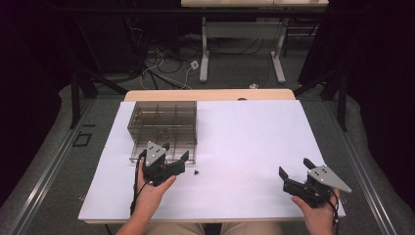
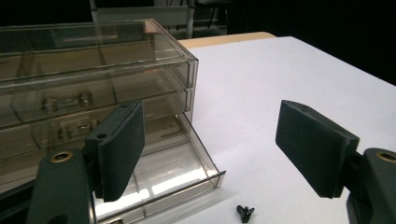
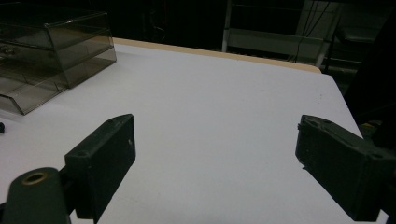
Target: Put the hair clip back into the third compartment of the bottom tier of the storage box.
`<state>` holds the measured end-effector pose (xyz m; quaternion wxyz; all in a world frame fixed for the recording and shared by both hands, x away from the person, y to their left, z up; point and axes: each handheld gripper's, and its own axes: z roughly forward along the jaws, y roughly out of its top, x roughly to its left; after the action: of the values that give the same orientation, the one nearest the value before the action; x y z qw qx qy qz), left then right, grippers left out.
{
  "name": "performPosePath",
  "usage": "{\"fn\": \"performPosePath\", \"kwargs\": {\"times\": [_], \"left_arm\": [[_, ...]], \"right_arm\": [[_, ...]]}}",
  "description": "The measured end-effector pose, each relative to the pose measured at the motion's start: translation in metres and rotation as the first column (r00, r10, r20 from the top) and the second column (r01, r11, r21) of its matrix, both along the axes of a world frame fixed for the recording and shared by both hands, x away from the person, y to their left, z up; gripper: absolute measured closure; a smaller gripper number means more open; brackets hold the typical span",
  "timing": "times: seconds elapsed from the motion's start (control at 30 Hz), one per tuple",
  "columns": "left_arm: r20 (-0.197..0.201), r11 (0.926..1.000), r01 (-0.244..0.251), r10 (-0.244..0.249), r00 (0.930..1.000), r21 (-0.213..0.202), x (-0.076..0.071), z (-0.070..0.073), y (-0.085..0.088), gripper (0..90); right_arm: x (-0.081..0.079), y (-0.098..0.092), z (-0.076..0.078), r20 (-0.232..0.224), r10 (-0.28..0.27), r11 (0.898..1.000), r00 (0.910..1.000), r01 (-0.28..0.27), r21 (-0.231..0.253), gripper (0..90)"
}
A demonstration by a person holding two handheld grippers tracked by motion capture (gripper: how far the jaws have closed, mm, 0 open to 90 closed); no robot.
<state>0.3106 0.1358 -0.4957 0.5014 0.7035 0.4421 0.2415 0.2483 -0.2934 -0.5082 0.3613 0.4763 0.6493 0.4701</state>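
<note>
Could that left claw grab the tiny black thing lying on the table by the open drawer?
Probably yes. The left claw is open, and the small black piece lies on bare table just ahead of it, beside the pulled-out bottom drawer, with nothing between.

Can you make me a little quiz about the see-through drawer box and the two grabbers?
1. True or false: the bottom drawer of the clear drawer box is pulled out.
2. Which gripper is nearer the small black screw: left gripper or right gripper?
3. Fill in: both grippers' jaws stand ____.

Key: 1 true. 2 left gripper. 3 open.
</note>
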Motion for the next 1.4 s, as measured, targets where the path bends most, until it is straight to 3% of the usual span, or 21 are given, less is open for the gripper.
{"fn": "performPosePath", "kwargs": {"times": [0.1,0.13,0.2,0.33,0.7,0.97,1.17,1.23,1.33,1.4], "left_arm": [[-0.006,0.9998,0.008,-0.008,0.9999,0.018,0.002,-0.002,-0.006,24.3],[-0.012,0.9998,0.011,-0.011,0.9999,0.018,0.003,-0.003,-0.008,24.7],[-0.017,0.9994,0.012,-0.012,0.9998,0.032,0.004,-0.004,-0.011,24.9],[-0.035,0.9987,0.017,-0.015,0.9993,0.047,0.005,-0.007,-0.018,27.9],[-0.112,0.9985,0.028,-0.023,0.9934,0.047,0.007,-0.016,-0.03,32.2],[-0.218,0.9973,0.038,-0.023,0.9757,0.063,0.009,-0.021,-0.041,38.9],[-0.297,0.996,0.039,-0.014,0.9546,0.081,0.011,-0.023,-0.043,42.1],[-0.313,0.9972,0.029,-0.007,0.9496,0.068,0.013,-0.025,-0.044,42.5],[-0.353,0.9976,0.026,-0.002,0.9356,0.064,0.014,-0.026,-0.046,44.7],[-0.361,0.9973,0.022,0.004,0.9325,0.069,0.016,-0.028,-0.046,45.9]], "right_arm": [[0.0,0.0,0.0,0.003,0.001,1.0,1.0,-0.001,0.0,11.7],[-0.001,-0.002,0.001,-0.022,0.004,1.0,0.9997,-0.005,-0.014,11.7],[-0.001,-0.002,0.001,-0.022,0.004,1.0,0.9998,-0.004,-0.014,11.7],[0.0,-0.001,0.0,0.003,0.002,1.0,1.0,-0.002,-0.005,11.8],[0.0,-0.002,0.0,0.005,-0.003,1.0,1.0,0.003,0.003,11.8],[0.0,-0.002,0.0,0.001,-0.001,1.0,1.0,0.001,0.002,11.8],[0.0,-0.002,0.0,-0.001,-0.002,1.0,1.0,0.002,0.004,11.9],[0.0,-0.002,0.0,0.0,0.0,1.0,1.0,0.0,0.001,12.0],[0.001,-0.002,-0.001,0.002,0.0,1.0,1.0,0.0,0.005,12.0],[0.001,-0.002,-0.001,0.002,0.002,1.0,1.0,-0.002,0.007,12.1]]}}
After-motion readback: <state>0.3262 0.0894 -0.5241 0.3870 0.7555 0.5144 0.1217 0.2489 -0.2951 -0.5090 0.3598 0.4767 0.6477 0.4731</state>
